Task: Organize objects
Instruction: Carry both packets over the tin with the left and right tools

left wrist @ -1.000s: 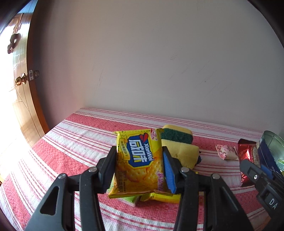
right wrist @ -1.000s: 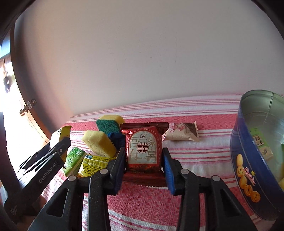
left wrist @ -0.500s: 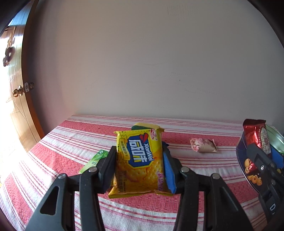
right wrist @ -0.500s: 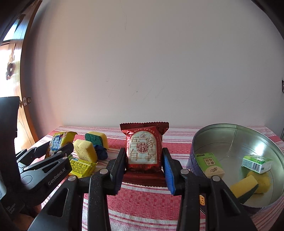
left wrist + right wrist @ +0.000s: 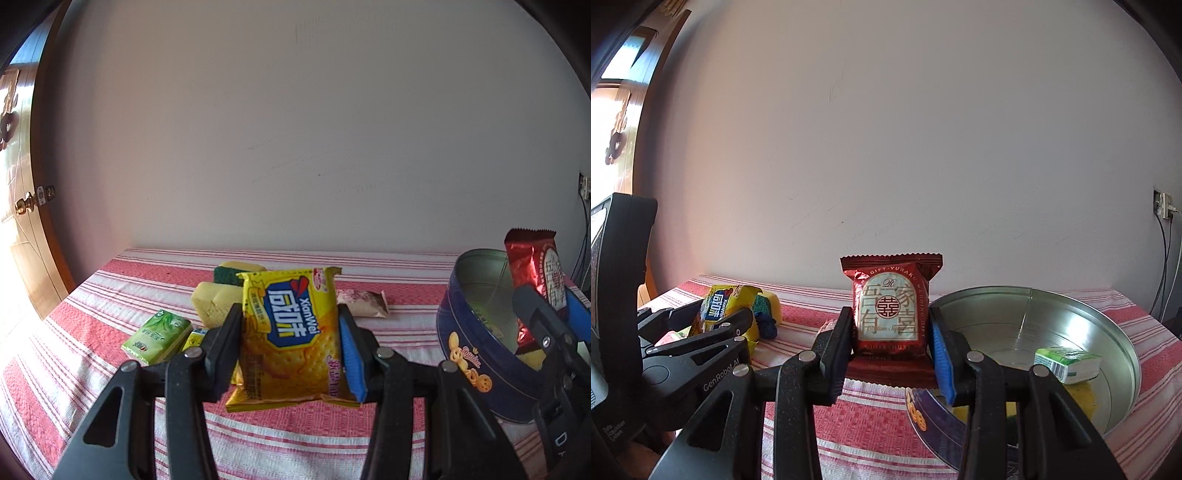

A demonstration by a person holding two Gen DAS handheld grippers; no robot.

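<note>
Gripping a glossy yellow cracker packet [image 5: 290, 332] upright between its pads, the left claw [image 5: 290, 350] hangs above the red-and-white striped woven cloth on the counter [image 5: 92, 354]. The right claw [image 5: 891, 350] clamps a crinkly red foil snack pack [image 5: 891, 314] just beside the round blue metal tin [image 5: 1123, 354], whose shiny inside holds a green-and-white carton [image 5: 1067, 363]. Behind the yellow packet lie porous yellow sponges [image 5: 210, 304], a green tissue pack [image 5: 159, 336] and a small pinkish wrapped sweet [image 5: 364, 302].
</note>
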